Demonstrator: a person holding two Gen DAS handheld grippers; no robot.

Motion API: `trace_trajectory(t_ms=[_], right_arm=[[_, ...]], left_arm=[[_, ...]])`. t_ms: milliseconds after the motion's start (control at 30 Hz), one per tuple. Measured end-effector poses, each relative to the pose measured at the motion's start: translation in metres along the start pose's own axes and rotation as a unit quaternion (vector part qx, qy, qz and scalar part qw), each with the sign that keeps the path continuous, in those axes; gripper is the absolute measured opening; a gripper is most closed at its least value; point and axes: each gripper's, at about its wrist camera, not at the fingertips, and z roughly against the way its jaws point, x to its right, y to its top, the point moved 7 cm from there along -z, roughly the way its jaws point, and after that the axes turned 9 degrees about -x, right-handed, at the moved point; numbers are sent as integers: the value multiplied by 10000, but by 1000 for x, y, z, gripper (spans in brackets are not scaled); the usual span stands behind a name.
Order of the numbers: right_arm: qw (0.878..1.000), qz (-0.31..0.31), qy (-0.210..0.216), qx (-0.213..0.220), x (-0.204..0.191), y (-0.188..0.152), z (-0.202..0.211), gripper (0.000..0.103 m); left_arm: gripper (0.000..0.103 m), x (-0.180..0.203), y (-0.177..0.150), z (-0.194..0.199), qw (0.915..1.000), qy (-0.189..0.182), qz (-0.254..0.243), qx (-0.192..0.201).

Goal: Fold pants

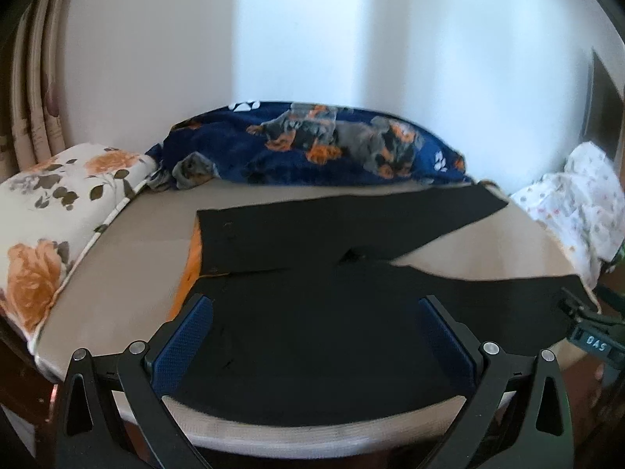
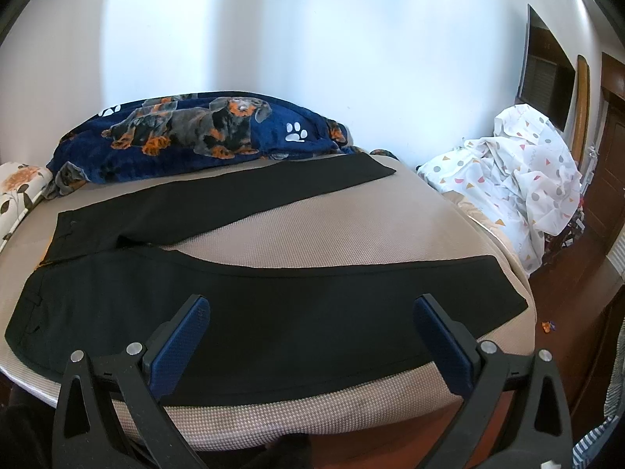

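Blue-padded fingers point(image 1: 183, 346) of the left claw point(image 1: 318, 305) stand wide apart over the waist end of the black pants point(image 1: 312, 312), gripping nothing. The right claw point(image 2: 312, 305) is spread just as wide and empty above the near trouser leg, which runs toward the right edge of the bed point(image 2: 351, 234). In the left wrist view this claw's tip point(image 1: 586, 320) shows at the far right, by the near leg's hem.

The pants point(image 2: 254, 312) lie flat on the beige mattress cover, legs splayed in a V: the near leg along the front edge, the far leg angled back toward a navy blanket printed with dachshunds and paw marks point(image 2: 203, 133). An orange lining shows at the waistband's left edge point(image 1: 193, 258).

A floral pillow point(image 1: 54, 215) sits at the left end of the bed. A crumpled white sheet with coloured shapes point(image 2: 519, 179) is heaped beyond the right end.
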Motion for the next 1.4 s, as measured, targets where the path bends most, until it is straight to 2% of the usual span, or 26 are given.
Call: trace_trajectory(t_ms=[133, 267, 433, 533, 733, 900, 1033, 1133, 1267, 1400], right_arm=[[10000, 7, 3, -5, 0, -1, -1, 103], [10000, 25, 3, -43, 6, -7, -3, 103], [10000, 31, 16, -55, 4, -8, -4, 103], [10000, 41, 12, -64, 4, -9, -4, 103], [9999, 36, 18, -92, 2, -10, -4, 103], [9999, 46, 23, -102, 3, -10, -4, 103], [9999, 76, 7, -116, 0, -10, -5, 103], [9999, 89, -7, -130, 1, -12, -6, 103], [9998, 119, -11, -167, 0, -11, -6, 103], [9998, 132, -11, -177, -1, -12, -6, 103]], left_arm=[[103, 0, -1, -2, 9990, 425, 64, -119], [103, 1, -11, -2, 9995, 217, 204, -103], [103, 1, -7, 3, 9994, 324, 23, 89], [103, 3, -8, 8, 9997, 197, -2, 160], [103, 1, 0, 11, 9991, 232, -54, 345], [103, -3, 1, 18, 9979, 191, -37, 622], [103, -7, 2, 26, 9951, 26, 24, 989], [103, -8, 2, 19, 9972, -88, 103, 737], [103, -9, 3, 11, 9990, -15, 74, 440], [103, -7, -1, 5, 9994, 178, -9, 313]])
